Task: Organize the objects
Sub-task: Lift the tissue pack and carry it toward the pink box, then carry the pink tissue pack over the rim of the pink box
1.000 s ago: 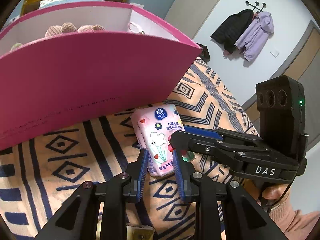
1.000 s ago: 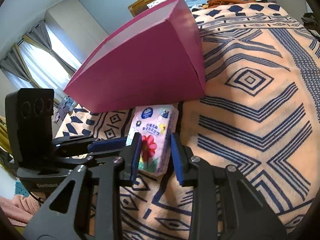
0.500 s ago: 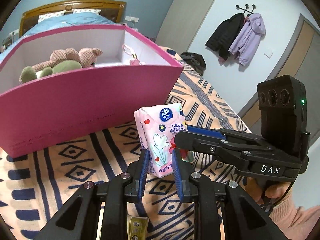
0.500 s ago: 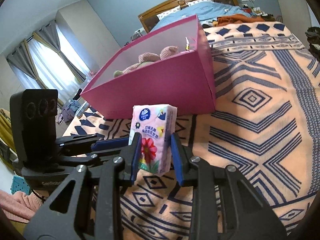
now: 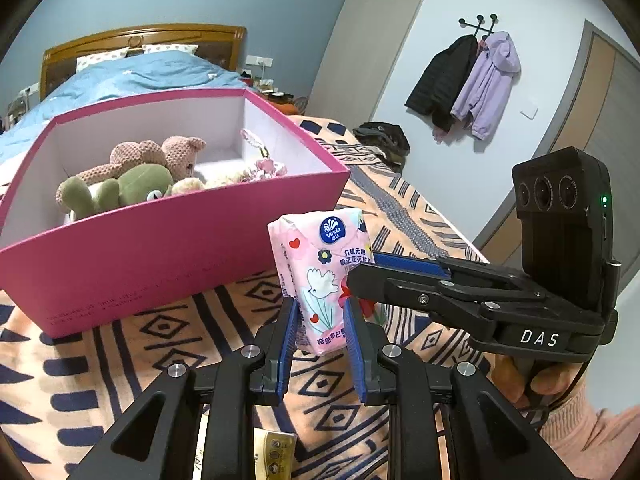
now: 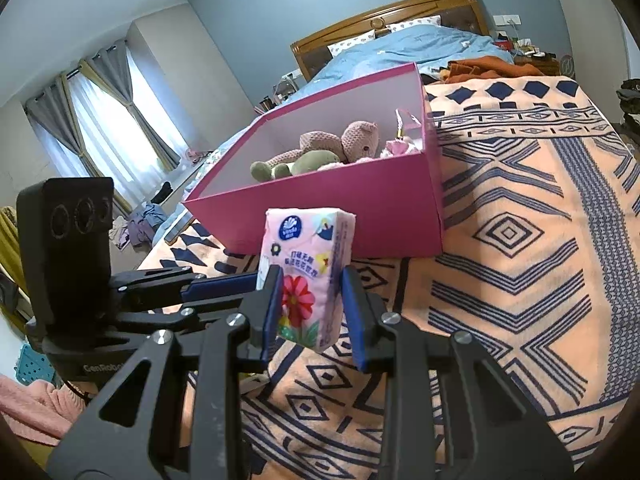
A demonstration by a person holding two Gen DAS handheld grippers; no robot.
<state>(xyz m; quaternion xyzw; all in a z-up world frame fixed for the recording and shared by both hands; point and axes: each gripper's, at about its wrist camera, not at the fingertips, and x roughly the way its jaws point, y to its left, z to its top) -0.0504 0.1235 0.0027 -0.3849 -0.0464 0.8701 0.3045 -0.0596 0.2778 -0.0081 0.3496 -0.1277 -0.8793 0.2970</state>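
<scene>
A pink tissue pack (image 5: 322,276) with a flower print is held upright in the air above the bed, in front of the pink box (image 5: 168,256). My left gripper (image 5: 320,316) is shut on its lower end. My right gripper (image 6: 312,296) is shut on the same tissue pack (image 6: 306,268) from the other side. The open pink box (image 6: 340,216) holds a brown plush toy (image 5: 156,154), a green plush toy (image 5: 136,184) and small pink items (image 5: 264,164). The right gripper's body (image 5: 480,292) shows at the right of the left wrist view.
The box stands on an orange blanket (image 6: 520,264) with dark blue patterns. A blue duvet (image 6: 408,52) and wooden headboard (image 5: 140,40) lie behind. Jackets (image 5: 468,80) hang on the right wall. Dark clothes (image 5: 380,136) lie at the blanket's far edge.
Both grippers have lifted the tissue pack off the blanket and raised it. The inside of the pink box has come into view.
</scene>
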